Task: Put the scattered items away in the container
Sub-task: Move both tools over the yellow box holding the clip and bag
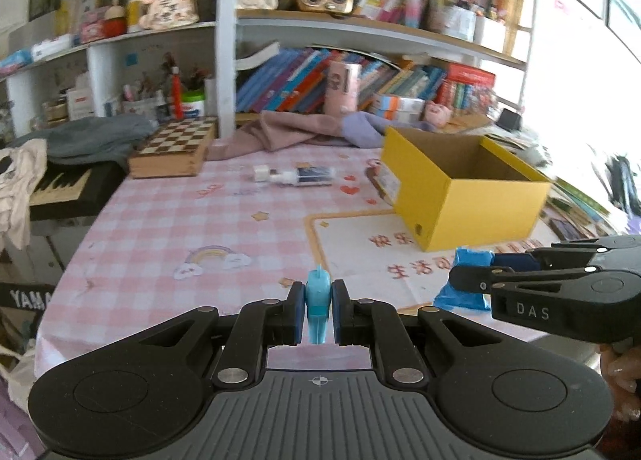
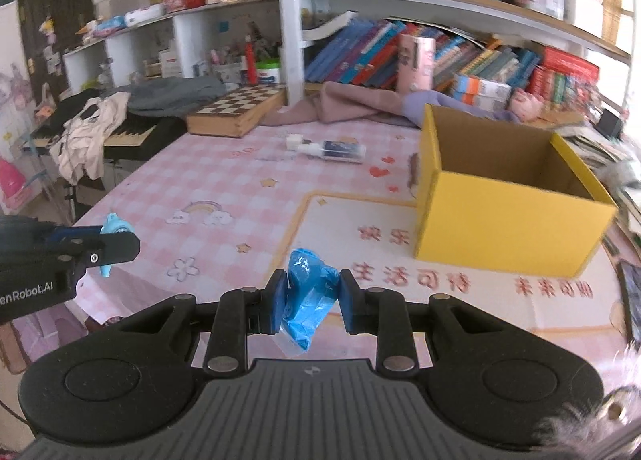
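Left fingers [image 1: 318, 310] pinch a smooth turquoise plastic toy [image 1: 318, 300]; right fingers [image 2: 312, 302] squeeze a crinkled blue packet [image 2: 307, 302].

Home room: crammed bookshelves [image 1: 360, 71], chessboard [image 1: 176, 139], pink checked tablecloth [image 1: 160, 227].

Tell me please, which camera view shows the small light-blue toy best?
The left wrist view: the light-blue toy sits centred between the left gripper pads, close and sharp. The right wrist view shows only its ends sticking out behind that gripper's finger, at the left edge.
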The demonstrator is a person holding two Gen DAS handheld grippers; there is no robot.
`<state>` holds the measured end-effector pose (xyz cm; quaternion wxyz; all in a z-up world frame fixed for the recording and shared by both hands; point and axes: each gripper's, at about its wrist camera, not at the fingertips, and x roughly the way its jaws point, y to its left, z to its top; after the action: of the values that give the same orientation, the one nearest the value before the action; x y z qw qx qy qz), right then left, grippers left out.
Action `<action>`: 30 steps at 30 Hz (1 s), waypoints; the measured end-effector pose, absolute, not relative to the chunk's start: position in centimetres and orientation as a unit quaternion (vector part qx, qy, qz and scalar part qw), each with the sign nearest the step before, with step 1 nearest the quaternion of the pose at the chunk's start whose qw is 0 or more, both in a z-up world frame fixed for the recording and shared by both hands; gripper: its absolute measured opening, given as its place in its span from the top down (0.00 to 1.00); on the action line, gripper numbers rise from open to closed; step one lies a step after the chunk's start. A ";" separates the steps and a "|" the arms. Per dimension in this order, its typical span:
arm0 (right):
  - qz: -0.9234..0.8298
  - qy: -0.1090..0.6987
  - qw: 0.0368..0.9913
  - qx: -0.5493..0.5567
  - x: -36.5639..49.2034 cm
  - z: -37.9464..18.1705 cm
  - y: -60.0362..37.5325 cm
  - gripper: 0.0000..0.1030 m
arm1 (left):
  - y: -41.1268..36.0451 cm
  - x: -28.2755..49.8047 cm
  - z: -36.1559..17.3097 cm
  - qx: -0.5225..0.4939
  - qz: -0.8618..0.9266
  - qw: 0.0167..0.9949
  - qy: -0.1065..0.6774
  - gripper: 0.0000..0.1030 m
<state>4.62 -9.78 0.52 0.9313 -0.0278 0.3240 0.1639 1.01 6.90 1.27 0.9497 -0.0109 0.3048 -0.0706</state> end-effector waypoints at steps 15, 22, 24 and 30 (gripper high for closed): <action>0.083 0.336 0.938 0.014 2.5 0.3 -14.8 0.75 | 2.3 1.2 1.0 0.029 -0.158 0.938 0.306 0.88; 0.046 0.349 0.936 0.021 2.8 0.0 -17.3 0.75 | 0.2 2.8 0.4 0.036 -0.191 0.929 0.316 0.88; 0.038 0.351 0.935 0.025 3.0 0.0 -18.0 0.75 | -0.4 3.2 0.3 0.041 -0.199 0.926 0.317 0.88; 0.026 0.364 0.931 0.026 3.8 -0.2 -19.4 0.75 | -1.9 4.2 0.2 0.052 -0.218 0.920 0.320 0.88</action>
<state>3.84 -19.37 -0.20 0.9307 0.0265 0.3639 0.0259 4.21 -1.91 0.17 0.9205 0.0517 0.3200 -0.2182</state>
